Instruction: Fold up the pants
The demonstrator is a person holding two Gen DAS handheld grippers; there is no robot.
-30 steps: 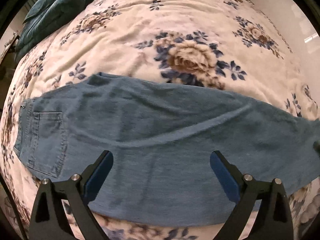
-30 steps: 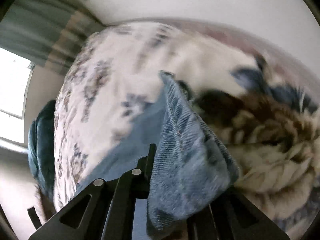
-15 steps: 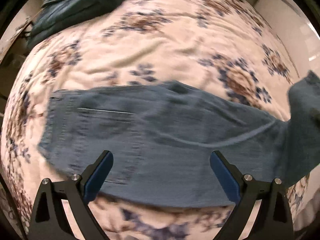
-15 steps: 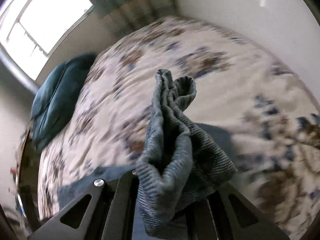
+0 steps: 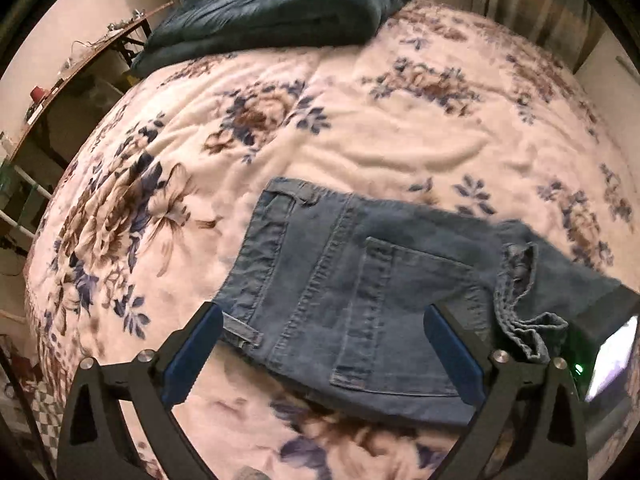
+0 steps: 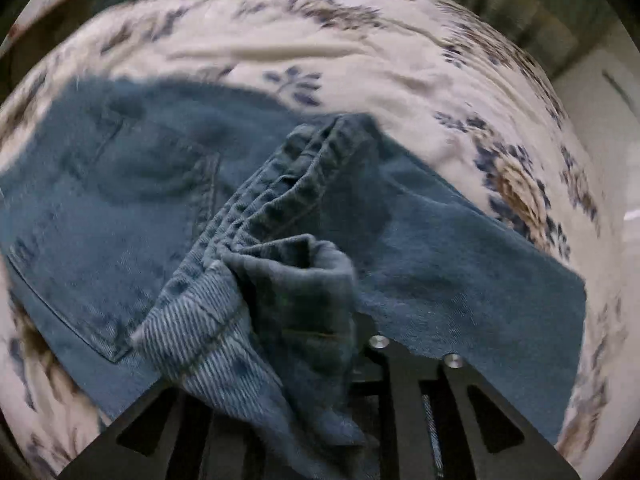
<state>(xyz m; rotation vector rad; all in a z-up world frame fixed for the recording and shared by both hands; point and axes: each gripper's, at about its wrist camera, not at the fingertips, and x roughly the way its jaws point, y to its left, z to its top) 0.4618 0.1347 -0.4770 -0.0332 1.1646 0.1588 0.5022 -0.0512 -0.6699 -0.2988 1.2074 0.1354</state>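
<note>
Blue denim pants (image 5: 360, 280) lie on the floral bed cover, waistband to the left and back pocket (image 5: 400, 312) facing up. My left gripper (image 5: 320, 316) hovers open over the pocket with nothing between its blue pads (image 5: 192, 352). In the right wrist view the leg hems (image 6: 280, 208) are bunched between the fingers of my right gripper (image 6: 280, 340), folded back over the seat of the pants. Its jaws are opening with the cloth still between them; the pads are hidden by denim. The raised hems (image 5: 520, 300) also show in the left wrist view.
The floral bed cover (image 5: 360, 128) spreads around the pants. A dark teal folded duvet (image 5: 280, 4) lies at the head of the bed. A wooden desk (image 5: 80, 60) stands left of the bed, curtains (image 5: 540, 8) behind it.
My right gripper has carried the leg hems across the bed and over the seat of the pants, folding the legs back. My left gripper has slid along the pants to the waist end.
</note>
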